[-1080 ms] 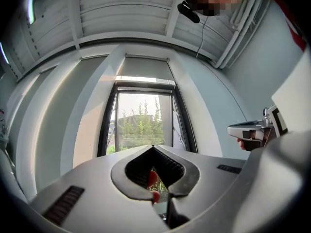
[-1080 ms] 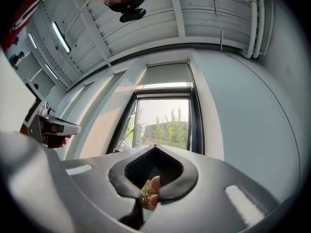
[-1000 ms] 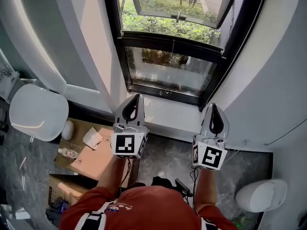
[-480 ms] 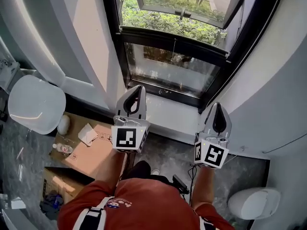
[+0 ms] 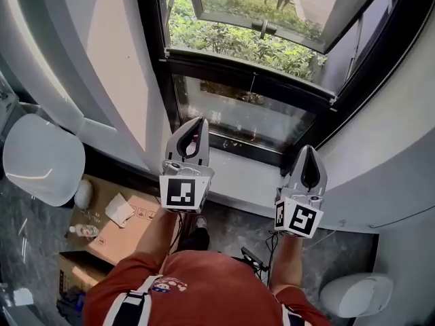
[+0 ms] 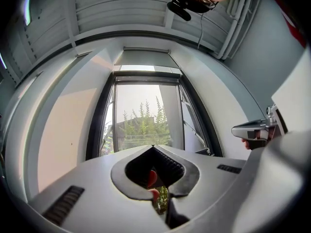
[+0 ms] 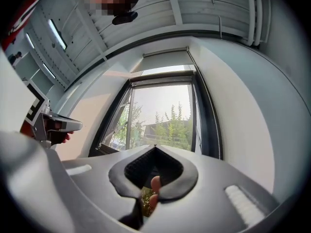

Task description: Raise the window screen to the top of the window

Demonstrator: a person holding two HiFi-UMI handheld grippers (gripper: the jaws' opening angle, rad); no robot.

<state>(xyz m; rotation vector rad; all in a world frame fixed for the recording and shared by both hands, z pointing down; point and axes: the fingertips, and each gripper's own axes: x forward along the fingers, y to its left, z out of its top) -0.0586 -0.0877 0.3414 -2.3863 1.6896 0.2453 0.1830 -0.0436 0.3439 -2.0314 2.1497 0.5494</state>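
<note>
A tall black-framed window (image 5: 245, 114) fills the wall ahead, with a black crossbar (image 5: 272, 80) and a thin cord (image 5: 253, 81) hanging from it. Above the bar an opened sash with a handle (image 5: 264, 27) lets in green bushes. At the window's top sits a pale roller housing (image 6: 146, 57), also in the right gripper view (image 7: 167, 59). I cannot tell whether mesh covers the panes. My left gripper (image 5: 197, 123) and right gripper (image 5: 308, 150) are both shut and empty. They point at the lower pane, short of the glass, side by side above the white sill (image 5: 238, 172).
A white round seat (image 5: 41, 158) stands at the left. Cardboard boxes (image 5: 129, 223) with a bottle and paper lie below it. Another white rounded object (image 5: 353, 294) sits at the bottom right. Pale walls flank the window recess on both sides.
Both grippers have moved forward toward the window, staying shut. The window and sill now look closer and larger in the head view.
</note>
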